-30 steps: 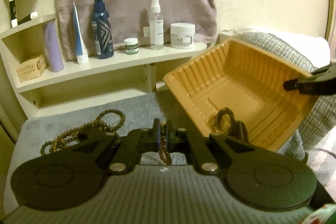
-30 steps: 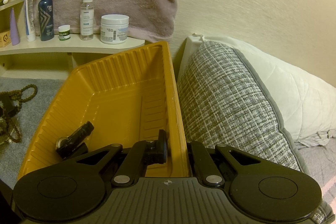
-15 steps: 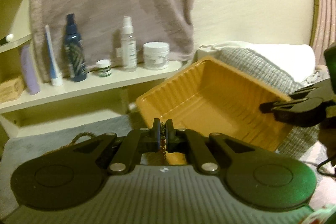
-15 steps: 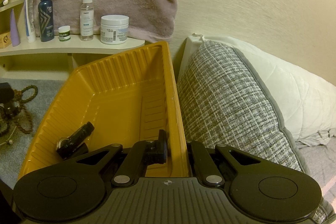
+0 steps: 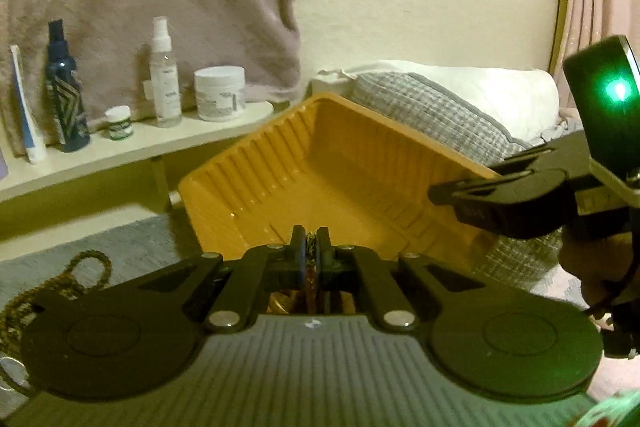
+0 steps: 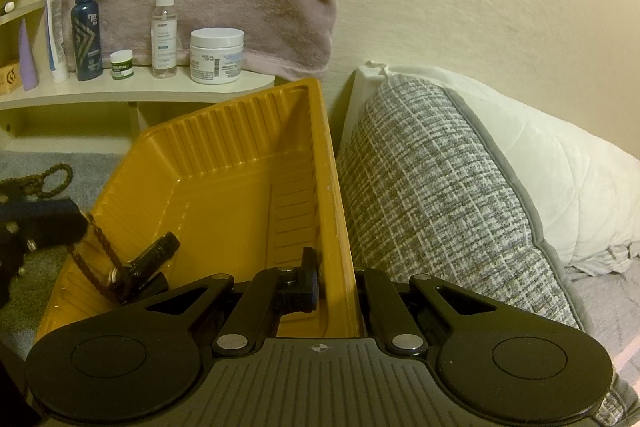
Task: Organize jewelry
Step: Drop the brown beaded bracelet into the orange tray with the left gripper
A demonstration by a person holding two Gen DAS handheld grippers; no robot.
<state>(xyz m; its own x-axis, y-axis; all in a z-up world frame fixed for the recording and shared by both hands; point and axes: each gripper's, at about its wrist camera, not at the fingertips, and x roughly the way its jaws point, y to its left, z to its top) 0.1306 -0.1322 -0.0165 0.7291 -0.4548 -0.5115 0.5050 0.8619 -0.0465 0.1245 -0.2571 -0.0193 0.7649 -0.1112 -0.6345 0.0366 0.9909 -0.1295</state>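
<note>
My left gripper (image 5: 311, 241), jaws pressed together, pinches a brown beaded bracelet strand (image 6: 100, 247) that hangs from the tips over the left rim of the ribbed mustard-yellow plastic tray (image 6: 224, 179); its lower end reaches the tray floor near the front-left corner, beside a black clip-like piece w/ a small metal ring (image 6: 146, 265) lying there. My right gripper (image 6: 334, 267) is clamped shut on the tray's right wall, one finger (image 6: 306, 277) inside, the other hidden outside, holding the tray tipped up w/ its back corner raised toward the shelf. In the left wrist view the right gripper (image 5: 436, 193) reaches in from the right edge at that same rim, a green light glowing on its housing. A second string of olive-brown beads (image 5: 86, 265) lies looped on the grey fabric surface (image 6: 24, 163), left of the tray. A grey-and-white woven cushion (image 6: 432, 187) sits just beside the tray's right wall. Behind, on the cream shelf (image 6: 132, 89): a dark blue spray bottle (image 6: 85, 27), clear spray bottle (image 6: 164, 27), white jar (image 6: 216, 55), small green-label pot (image 6: 121, 64).
</note>
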